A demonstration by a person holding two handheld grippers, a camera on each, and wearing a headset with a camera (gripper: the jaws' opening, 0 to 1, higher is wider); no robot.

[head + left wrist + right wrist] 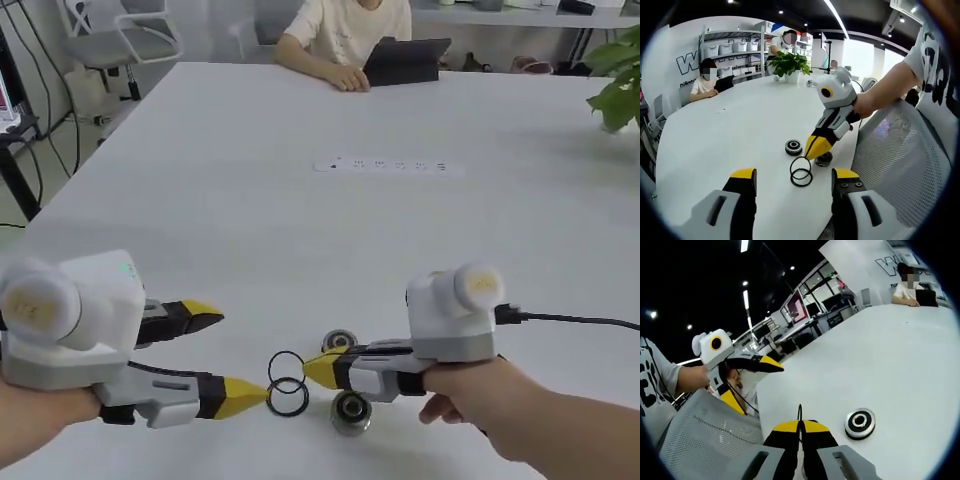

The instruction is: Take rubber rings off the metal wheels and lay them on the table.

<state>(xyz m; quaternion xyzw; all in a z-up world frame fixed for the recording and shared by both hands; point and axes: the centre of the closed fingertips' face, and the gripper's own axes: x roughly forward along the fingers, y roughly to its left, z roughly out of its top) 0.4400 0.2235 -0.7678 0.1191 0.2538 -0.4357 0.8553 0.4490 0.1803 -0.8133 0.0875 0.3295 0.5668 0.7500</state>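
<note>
Two black rubber rings lie near the table's front edge: one ring is pinched at its rim by my right gripper, which is shut on it; it shows as a thin black line between those jaws. The second ring lies flat, touching the first. One metal wheel sits just behind the right gripper; another wheel sits in front of it. My left gripper is open, its jaws facing the rings from the left with nothing between them.
A white power strip lies mid-table. A person with a dark tablet sits at the far end. A plant stands at the far right. A cable trails from the right gripper. A mesh chair stands by the near edge.
</note>
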